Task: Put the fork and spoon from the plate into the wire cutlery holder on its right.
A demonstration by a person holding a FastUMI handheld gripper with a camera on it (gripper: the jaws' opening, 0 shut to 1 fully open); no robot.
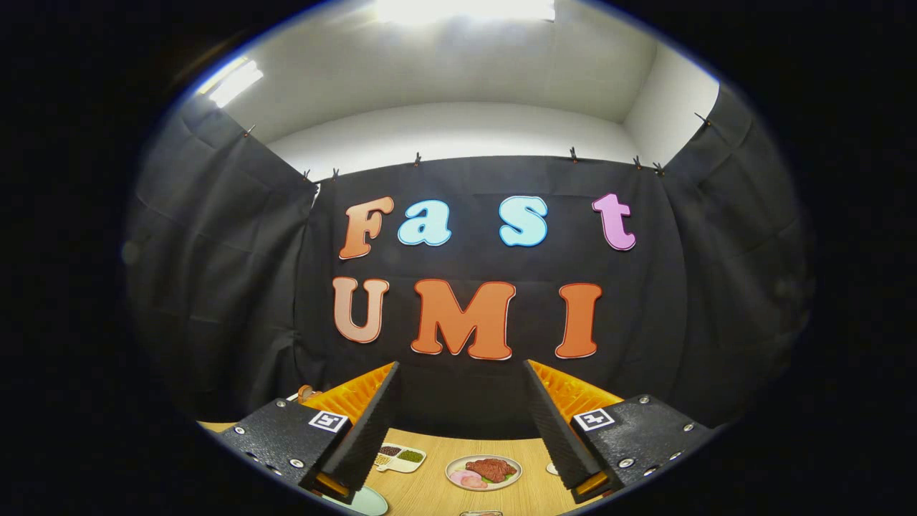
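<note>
Black cloth (466, 401) hangs as the booth's back and side walls beyond everything else, pinned along its top edge by small clips, with a pale wall and ceiling lights above it. Below the cloth runs a light wooden table (430, 491), of which a narrow strip shows between and under the fingers.

Next in size is the gripper (462, 423) itself: its two fingers stand wide apart, pointing at the cloth wall well above the tabletop, with nothing held between them. Each finger body carries a square black-and-white marker on its upper face.

On the table, between the fingers and below them, sits a round plate (483, 473) holding a dark reddish piece of food and some pink slices. Left of it, just beside the left finger, lies a small white divided tray (401, 459) with dark bits in one compartment and green bits in another. A pale green round dish (367, 503) peeks out under the left finger, mostly hidden by it. Beyond the left finger's outer side, a small brownish object (306, 393) stands near the cloth, too small to identify. A sliver of something white (550, 469) touches the right finger's inner side; I cannot tell what it is.

The fork, spoon and wire cutlery holder cannot be made out; the fingers' bodies cover much of the table on both sides.
</note>
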